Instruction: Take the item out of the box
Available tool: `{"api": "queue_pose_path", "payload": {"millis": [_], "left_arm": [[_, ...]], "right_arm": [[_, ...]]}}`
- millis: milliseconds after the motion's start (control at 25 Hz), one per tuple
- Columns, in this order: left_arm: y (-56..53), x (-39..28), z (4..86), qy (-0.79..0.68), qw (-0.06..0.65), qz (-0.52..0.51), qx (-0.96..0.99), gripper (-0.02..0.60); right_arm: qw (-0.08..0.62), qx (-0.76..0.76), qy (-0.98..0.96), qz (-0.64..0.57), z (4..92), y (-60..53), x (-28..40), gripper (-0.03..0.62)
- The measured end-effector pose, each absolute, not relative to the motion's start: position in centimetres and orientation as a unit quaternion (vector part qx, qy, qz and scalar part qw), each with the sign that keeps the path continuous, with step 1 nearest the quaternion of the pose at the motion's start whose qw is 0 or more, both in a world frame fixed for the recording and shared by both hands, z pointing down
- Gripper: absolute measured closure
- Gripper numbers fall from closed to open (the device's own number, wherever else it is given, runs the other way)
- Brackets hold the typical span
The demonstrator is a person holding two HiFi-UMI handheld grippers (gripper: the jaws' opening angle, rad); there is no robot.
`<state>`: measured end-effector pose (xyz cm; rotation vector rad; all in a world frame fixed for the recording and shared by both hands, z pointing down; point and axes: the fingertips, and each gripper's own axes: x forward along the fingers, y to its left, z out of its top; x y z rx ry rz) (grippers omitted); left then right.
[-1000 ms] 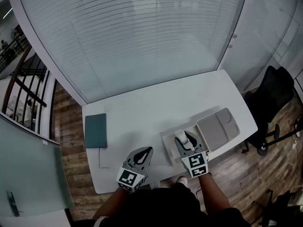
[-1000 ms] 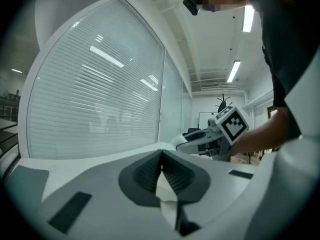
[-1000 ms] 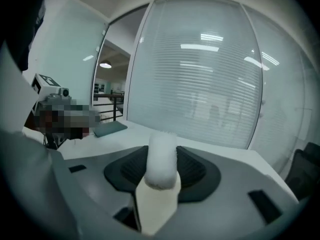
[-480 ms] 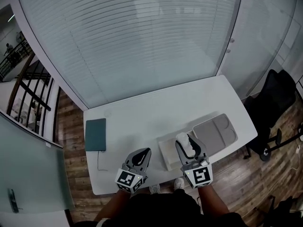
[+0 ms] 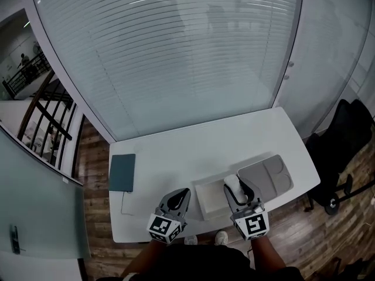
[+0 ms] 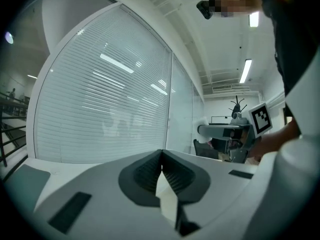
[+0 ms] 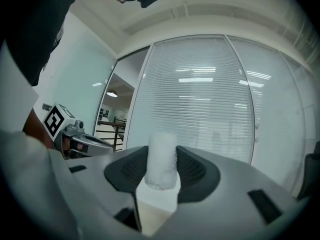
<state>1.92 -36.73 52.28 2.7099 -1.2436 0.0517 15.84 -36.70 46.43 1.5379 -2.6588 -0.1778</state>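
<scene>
A white, fuzzy roll-shaped item [image 7: 161, 144] stands upright between the pads of my right gripper [image 7: 161, 160], which is shut on it. In the head view that right gripper [image 5: 237, 184] holds the item [image 5: 231, 185] above the right end of the open white box [image 5: 206, 196], beside its grey lid [image 5: 266, 173]. My left gripper [image 5: 185, 192] hovers over the table's near edge, left of the box, with its jaws shut and nothing in them. The left gripper view shows its own jaws [image 6: 161, 156] closed together, with the right gripper [image 6: 227, 132] at far right.
On the white table [image 5: 193, 148], a teal notebook [image 5: 122, 172] lies at the left end with a thin cable [image 5: 124, 204] in front of it. A black office chair [image 5: 345, 136] stands off the right end. Glass walls with blinds run behind the table.
The right gripper, still shut on the white item, has come up over the box. The head view has shifted, and the left gripper stays shut near the table's front edge.
</scene>
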Motion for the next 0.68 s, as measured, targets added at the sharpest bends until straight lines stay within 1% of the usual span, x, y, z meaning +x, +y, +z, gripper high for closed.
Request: {"api": "queue_pose_path", "payload": {"millis": [680], "left_arm": [[-37.0,4.5,52.0,-0.418,0.062,0.025,0.906,0.571]], "right_arm": [[0.016,0.489,-0.872,-0.033,47.3,-37.9,17.8,0.422]]}}
